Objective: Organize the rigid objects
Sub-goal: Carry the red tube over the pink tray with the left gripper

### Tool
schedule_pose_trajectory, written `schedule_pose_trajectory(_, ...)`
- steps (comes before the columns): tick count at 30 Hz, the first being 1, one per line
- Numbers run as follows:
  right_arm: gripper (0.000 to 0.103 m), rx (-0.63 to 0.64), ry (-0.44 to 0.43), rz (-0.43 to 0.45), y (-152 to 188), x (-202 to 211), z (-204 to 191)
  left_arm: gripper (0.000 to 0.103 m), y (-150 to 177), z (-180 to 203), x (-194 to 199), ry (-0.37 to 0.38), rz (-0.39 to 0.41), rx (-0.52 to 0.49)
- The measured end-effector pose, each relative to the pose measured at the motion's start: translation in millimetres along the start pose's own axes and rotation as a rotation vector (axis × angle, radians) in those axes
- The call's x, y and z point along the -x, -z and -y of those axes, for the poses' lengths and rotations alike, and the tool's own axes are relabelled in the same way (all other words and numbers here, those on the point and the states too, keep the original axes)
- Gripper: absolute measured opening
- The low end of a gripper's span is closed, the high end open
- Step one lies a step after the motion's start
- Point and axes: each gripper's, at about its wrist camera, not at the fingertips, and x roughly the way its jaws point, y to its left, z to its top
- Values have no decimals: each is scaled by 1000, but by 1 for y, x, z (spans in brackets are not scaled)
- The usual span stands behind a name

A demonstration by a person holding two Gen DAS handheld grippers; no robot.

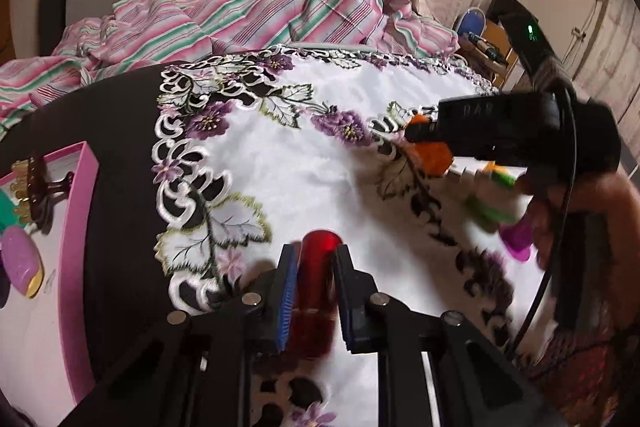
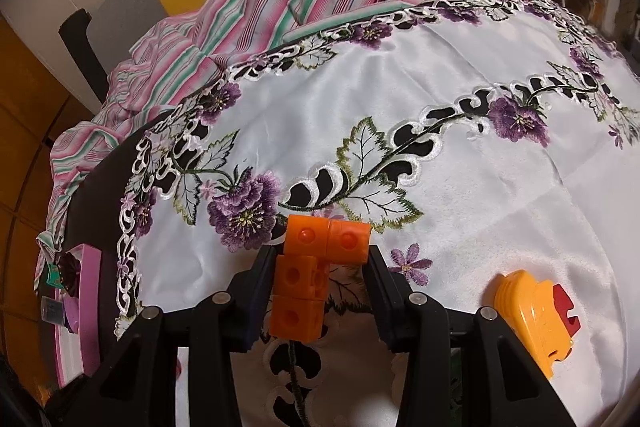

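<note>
At 9 o'clock in the left view a pink box point(image 1: 86, 211) sits on bare dark table point(image 1: 120, 147), holding a clip point(image 1: 38, 183) and a lilac oval point(image 1: 22, 263). The left gripper point(image 1: 314, 267) at 6 is clamped on a glossy red cylinder point(image 1: 318, 283) above open white satin cloth point(image 1: 288, 167). The right gripper point(image 2: 326, 259) pinches knobbed orange blocks point(image 2: 316, 259); a yellow toy point(image 2: 528, 315) lies at 4, near the cloth's edge

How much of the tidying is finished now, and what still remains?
Done: some small items lie in the pink box. In hand: the left gripper is shut on a red cylinder; the right gripper holds orange blocks. Left: a yellow and red toy on the tablecloth.
</note>
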Motion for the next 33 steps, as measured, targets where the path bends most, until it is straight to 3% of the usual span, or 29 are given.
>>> schedule_pose_trajectory(3,45,-2,8,-6,2,0,1,22,2,2,0,3,-8,-8)
schedule_pose_trajectory(6,45,3,8,-10,2,-1,1,25,5,3,-11,-2,-63,-2)
schedule_pose_trajectory(13,45,22,7,-1,2,0,-3,25,12,3,-7,-3,-36,-24)
schedule_pose_trajectory(23,45,17,-32,3,3,2,-5,25,17,-16,42,68,64,88)
schedule_pose_trajectory(29,45,23,-46,16,3,4,-6,25,32,-53,78,62,124,221)
schedule_pose_trajectory(33,45,23,-73,21,3,6,-8,25,40,-81,99,14,163,270)
